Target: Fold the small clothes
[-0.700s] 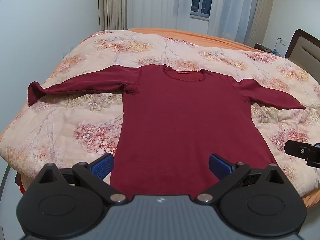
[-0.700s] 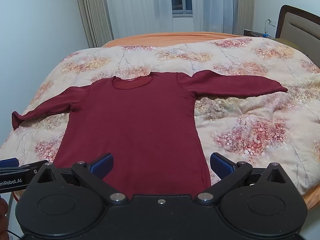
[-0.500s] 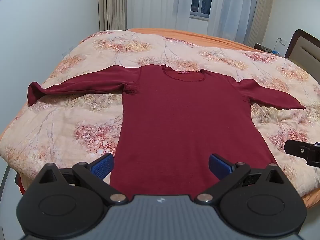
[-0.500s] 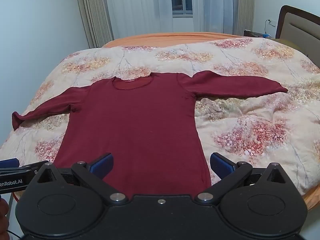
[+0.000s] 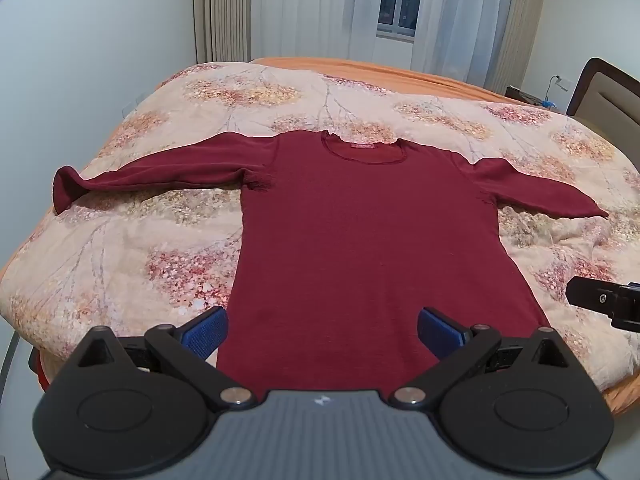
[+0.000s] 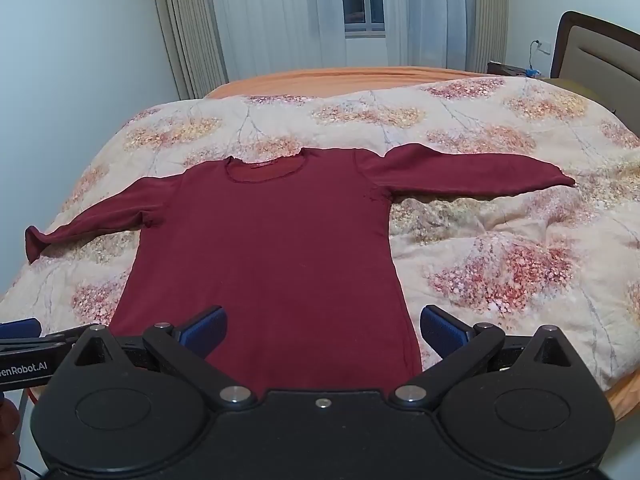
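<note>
"enRobot.AI" partly cut off, white on left gripper [image 6: 24, 364] body, shirt neck label [image 6: 262, 165] unreadable

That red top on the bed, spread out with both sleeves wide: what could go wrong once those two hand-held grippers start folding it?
Three things, probably:

1. The red top lies on a soft, puffy quilt, so a finger could pinch quilt along with fabric.
2. Its left cuff is curled at the bed's edge and might slip off.
3. Both the left hand-held gripper and the right hand-held gripper are open near the hem; uneven grabs could skew the fold.
</note>
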Demonstrator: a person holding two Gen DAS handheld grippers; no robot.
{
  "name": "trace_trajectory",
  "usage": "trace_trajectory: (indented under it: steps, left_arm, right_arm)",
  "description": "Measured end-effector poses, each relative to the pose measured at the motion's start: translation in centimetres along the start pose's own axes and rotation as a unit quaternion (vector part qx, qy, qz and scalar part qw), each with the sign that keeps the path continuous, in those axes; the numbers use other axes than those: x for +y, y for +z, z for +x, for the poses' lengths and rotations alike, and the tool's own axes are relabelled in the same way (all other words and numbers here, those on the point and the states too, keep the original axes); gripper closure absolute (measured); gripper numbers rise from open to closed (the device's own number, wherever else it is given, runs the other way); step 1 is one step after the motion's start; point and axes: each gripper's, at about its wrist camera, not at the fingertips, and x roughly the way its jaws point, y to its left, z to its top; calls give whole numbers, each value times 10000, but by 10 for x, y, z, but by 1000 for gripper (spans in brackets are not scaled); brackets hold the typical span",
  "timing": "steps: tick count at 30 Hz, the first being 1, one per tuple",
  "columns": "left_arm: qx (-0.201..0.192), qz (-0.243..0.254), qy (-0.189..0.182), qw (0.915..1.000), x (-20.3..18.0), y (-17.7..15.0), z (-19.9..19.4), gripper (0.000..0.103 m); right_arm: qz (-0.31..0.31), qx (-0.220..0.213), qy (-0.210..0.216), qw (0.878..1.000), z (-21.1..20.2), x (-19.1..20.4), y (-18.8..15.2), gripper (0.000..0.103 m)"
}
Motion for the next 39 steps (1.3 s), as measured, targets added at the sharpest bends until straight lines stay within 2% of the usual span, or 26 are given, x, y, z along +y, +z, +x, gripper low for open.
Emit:
trace_trajectory:
  steps: [4, 14, 22, 25, 29, 33, 36, 39]
  left_arm:
    - [26, -12, -7, 10000, -11, -1, -1, 0]
    - [-16, -42, -87, 10000, -5, -2, 0, 0]
    - [-335, -315, -395, 9982, 2, -1, -1, 0]
    - [-558, -406, -566, 9960, 4, -1, -1, 0]
    - [-648, -378, -938, 9928, 1, -3, 7, 0]
    - [-668, -418, -1170, 9900, -1, -7, 18, 0]
    - [-544, -542, -1483, 9860, -3, -9, 29, 0]
    - [-454, -772, -1845, 9788, -1, -9, 38, 0]
  right_arm:
    - [17, -11, 16, 10000, -1, -1, 0, 0]
    - [119, -72, 63, 9999, -2, -4, -1, 0]
    - [502, -543, 334, 9967, -6, -18, -4, 0]
    - [557, -644, 500, 9951, -2, -24, -7, 0]
    - [868, -343, 852, 9920, 15, -40, -15, 0]
    - [1133, -128, 857, 9898, 33, -61, -28, 0]
    - [1289, -231, 906, 9872, 40, -87, -30, 0]
    - [1792, -554, 921, 9779, 44, -131, -18, 0]
